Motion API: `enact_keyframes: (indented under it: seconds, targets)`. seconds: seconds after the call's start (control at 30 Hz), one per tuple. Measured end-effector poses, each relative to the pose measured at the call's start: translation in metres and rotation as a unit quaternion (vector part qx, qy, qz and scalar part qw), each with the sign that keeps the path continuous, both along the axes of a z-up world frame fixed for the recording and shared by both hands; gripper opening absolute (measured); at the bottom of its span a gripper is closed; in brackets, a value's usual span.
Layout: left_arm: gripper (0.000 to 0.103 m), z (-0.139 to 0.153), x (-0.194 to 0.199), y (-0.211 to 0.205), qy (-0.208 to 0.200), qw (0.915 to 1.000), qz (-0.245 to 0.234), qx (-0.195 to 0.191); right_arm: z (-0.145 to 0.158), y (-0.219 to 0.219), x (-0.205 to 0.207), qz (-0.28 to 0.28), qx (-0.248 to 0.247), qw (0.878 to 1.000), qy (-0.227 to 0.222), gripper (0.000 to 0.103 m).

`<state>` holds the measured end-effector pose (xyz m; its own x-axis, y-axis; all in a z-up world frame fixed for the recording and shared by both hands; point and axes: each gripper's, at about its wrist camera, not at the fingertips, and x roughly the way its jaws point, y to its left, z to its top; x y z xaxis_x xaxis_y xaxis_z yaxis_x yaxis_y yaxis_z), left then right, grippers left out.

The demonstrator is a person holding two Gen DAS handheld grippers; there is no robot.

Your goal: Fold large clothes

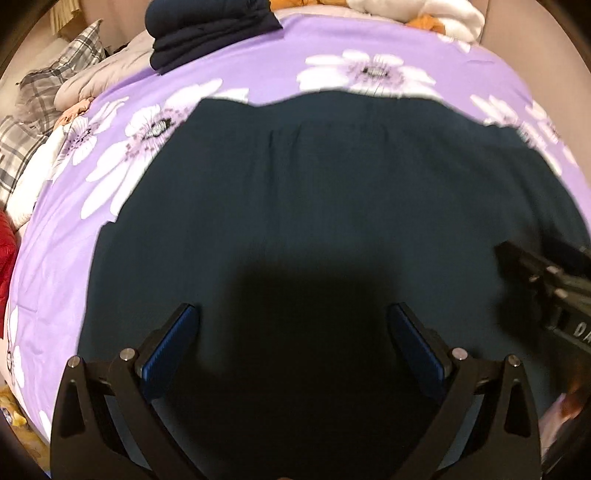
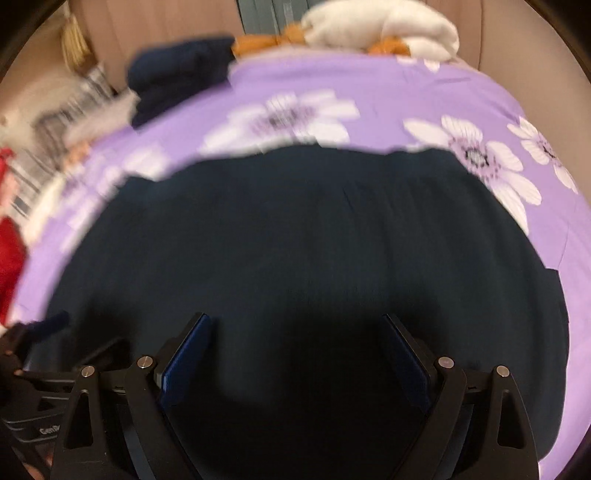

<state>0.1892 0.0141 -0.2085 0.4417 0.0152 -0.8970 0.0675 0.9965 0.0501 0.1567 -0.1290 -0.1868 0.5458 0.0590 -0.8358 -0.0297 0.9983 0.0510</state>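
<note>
A large dark teal garment [image 1: 314,192] lies spread flat on a purple bedsheet with white flowers [image 1: 236,62]; in the right wrist view the same garment [image 2: 303,236] fills the middle, blurred. My left gripper [image 1: 293,314] hangs open above the cloth, blue pads [image 1: 173,343] wide apart, nothing between them. My right gripper [image 2: 295,325] is open too, over the garment's near part, holding nothing. The right gripper's body [image 1: 546,288] shows at the right edge of the left wrist view.
A folded navy stack [image 1: 207,33] sits at the bed's far left corner. White and orange clothes [image 1: 436,14] are piled at the far edge. Plaid and grey bedding [image 1: 48,85] and a red item [image 1: 5,258] lie to the left.
</note>
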Motion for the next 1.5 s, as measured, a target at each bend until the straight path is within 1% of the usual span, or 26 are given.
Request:
enact_keyframes:
  seconds: [0.07, 0.17, 0.2, 0.27, 0.37, 0.53, 0.77, 0.9, 1.0, 1.13, 1.2, 1.27, 1.4, 1.5]
  targets:
    - [0.103, -0.003, -0.001, 0.012, -0.008, 0.9999, 0.000, -0.014, 0.000, -0.008, -0.006, 0.005, -0.025, 1.000, -0.012, 0.091]
    - [0.103, -0.003, -0.001, 0.029, -0.014, 0.9998, 0.013, 0.002, 0.001, -0.022, -0.011, 0.007, -0.040, 0.999, -0.019, 0.091]
    - [0.103, -0.003, -0.002, 0.037, -0.014, 0.9997, 0.017, 0.004, 0.002, -0.029, -0.014, -0.003, -0.052, 0.998, -0.022, 0.091]
    - [0.103, -0.003, -0.005, 0.049, -0.018, 0.9996, 0.023, 0.004, 0.005, -0.043, -0.014, -0.013, -0.055, 0.998, -0.029, 0.091]
    - [0.103, -0.002, -0.010, 0.060, -0.021, 0.9994, 0.027, 0.006, 0.005, -0.067, -0.021, -0.046, -0.066, 0.996, -0.031, 0.091]
    - [0.103, 0.002, -0.024, 0.072, -0.033, 0.9989, 0.029, 0.016, 0.009, -0.107, -0.038, -0.093, -0.027, 0.995, -0.039, 0.091]
    - [0.103, 0.008, -0.048, 0.080, -0.049, 0.9977, 0.037, 0.028, 0.011, -0.127, -0.068, -0.113, -0.005, 0.992, -0.049, 0.091]
    - [0.103, 0.012, -0.062, 0.080, -0.055, 0.9973, 0.037, 0.032, 0.010, -0.132, -0.083, -0.125, -0.017, 0.991, -0.051, 0.091]
    - [0.103, 0.012, -0.070, 0.081, -0.058, 0.9970, 0.038, 0.035, 0.004, -0.144, -0.091, -0.146, -0.025, 0.988, -0.037, 0.091]
    - [0.103, 0.014, -0.081, 0.083, -0.061, 0.9965, 0.045, 0.034, -0.005, -0.172, -0.110, -0.179, 0.044, 0.983, -0.026, 0.091]
    - [0.103, 0.015, -0.088, 0.084, -0.063, 0.9964, 0.044, 0.036, -0.006, -0.178, -0.121, -0.183, 0.056, 0.981, -0.030, 0.091]
    - [0.103, 0.015, -0.096, 0.084, -0.065, 0.9963, 0.044, 0.036, -0.006, -0.177, -0.130, -0.180, 0.051, 0.982, -0.031, 0.091]
    - [0.103, 0.017, -0.108, 0.085, -0.065, 0.9963, 0.050, 0.026, -0.006, -0.170, -0.147, -0.173, 0.027, 0.984, -0.027, 0.091]
    - [0.103, 0.017, -0.115, 0.087, -0.061, 0.9963, 0.058, 0.018, -0.004, -0.168, -0.152, -0.174, 0.011, 0.984, -0.026, 0.091]
